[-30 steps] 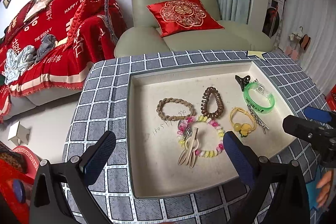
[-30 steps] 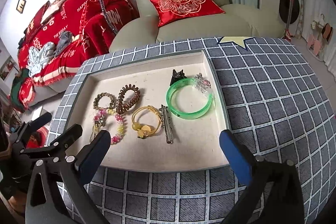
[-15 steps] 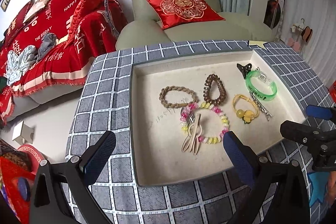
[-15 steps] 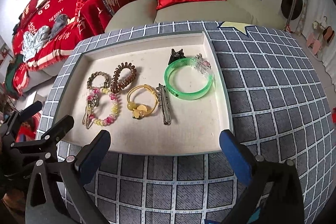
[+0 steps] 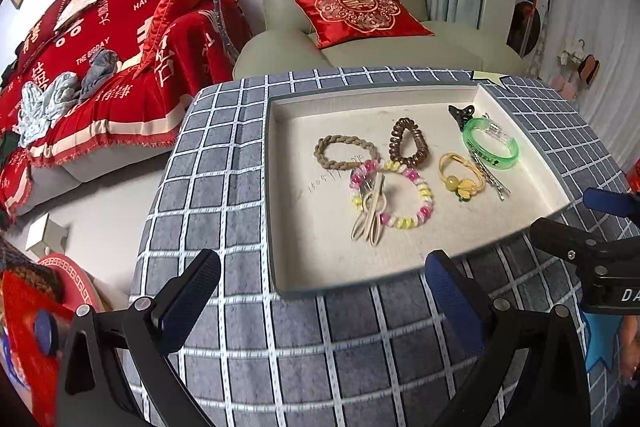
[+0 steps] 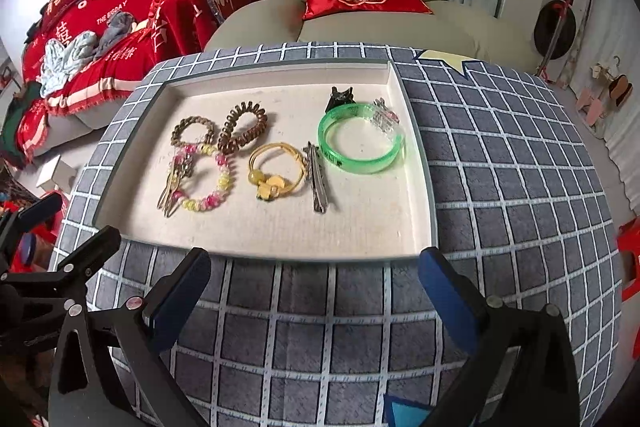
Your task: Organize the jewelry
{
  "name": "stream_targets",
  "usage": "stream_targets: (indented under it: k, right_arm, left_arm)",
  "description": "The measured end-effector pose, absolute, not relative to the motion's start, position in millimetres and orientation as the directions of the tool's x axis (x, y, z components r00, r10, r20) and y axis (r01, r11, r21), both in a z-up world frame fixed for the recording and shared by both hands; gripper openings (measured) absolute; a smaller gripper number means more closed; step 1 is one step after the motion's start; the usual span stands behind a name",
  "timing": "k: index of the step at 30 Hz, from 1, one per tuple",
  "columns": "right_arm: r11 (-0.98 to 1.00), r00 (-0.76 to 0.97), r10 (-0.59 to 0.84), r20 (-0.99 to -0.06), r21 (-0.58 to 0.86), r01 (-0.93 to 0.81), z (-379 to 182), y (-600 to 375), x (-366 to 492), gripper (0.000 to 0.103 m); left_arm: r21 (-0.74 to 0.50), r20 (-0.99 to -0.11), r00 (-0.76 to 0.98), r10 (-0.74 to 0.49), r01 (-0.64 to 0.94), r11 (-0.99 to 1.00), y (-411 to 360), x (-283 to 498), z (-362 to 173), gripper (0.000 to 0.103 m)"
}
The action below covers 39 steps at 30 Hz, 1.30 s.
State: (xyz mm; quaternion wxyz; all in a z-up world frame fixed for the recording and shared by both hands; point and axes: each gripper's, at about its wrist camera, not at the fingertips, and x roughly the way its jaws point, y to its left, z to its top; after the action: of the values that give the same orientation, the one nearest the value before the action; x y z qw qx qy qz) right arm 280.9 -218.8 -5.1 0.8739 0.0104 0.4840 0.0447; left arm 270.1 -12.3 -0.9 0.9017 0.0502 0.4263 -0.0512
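- Left tool: jaws wide apart, nothing held; hovers over desk just short of tray's near rim.
- Right tool: jaws wide apart, empty; also near front rim.
- Tray: shallow, pale liner, raised rim on all 4 sides; sits on grid-pattern cloth.
- Contents, all inside tray: braided tan band, brown coil tie, pink/yellow bead bracelet w/ beige clip lying across it, yellow tie w/ charm, metal clip, green bangle, black claw clip, clear clip touching bangle.
- Risk 1: beige clip overlaps bead bracelet; lifting either prob. drags the other.
- Risk 2: metal clip lies flat, touching yellow tie and just beside bangle; tips may slip off or nudge neighbours.
- Risk 3: clear clip and claw clip crowd the far right corner; rim blocks a low approach.
- Open room: tray's near strip and left part bare; desk right of tray free. Approach from above looks safest.
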Motion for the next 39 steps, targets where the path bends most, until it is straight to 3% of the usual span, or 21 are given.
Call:
stream_targets:
  k: [24,39]
  right_arm:
    - [0.998,0.733,0.054,-0.678,0.051,-0.026,18,-221,184,0.103]
    - [1.0,0.782,0.024,-0.623,0.019,-0.016,23,-218,175,0.103]
  left_arm:
    - [0.036,-0.659,0.751,0.032,-0.012,0.999,-1,173,12,0.103]
    - [0.054,-0.628,0.775,0.077,-0.055,0.997,-4,170,14,0.103]
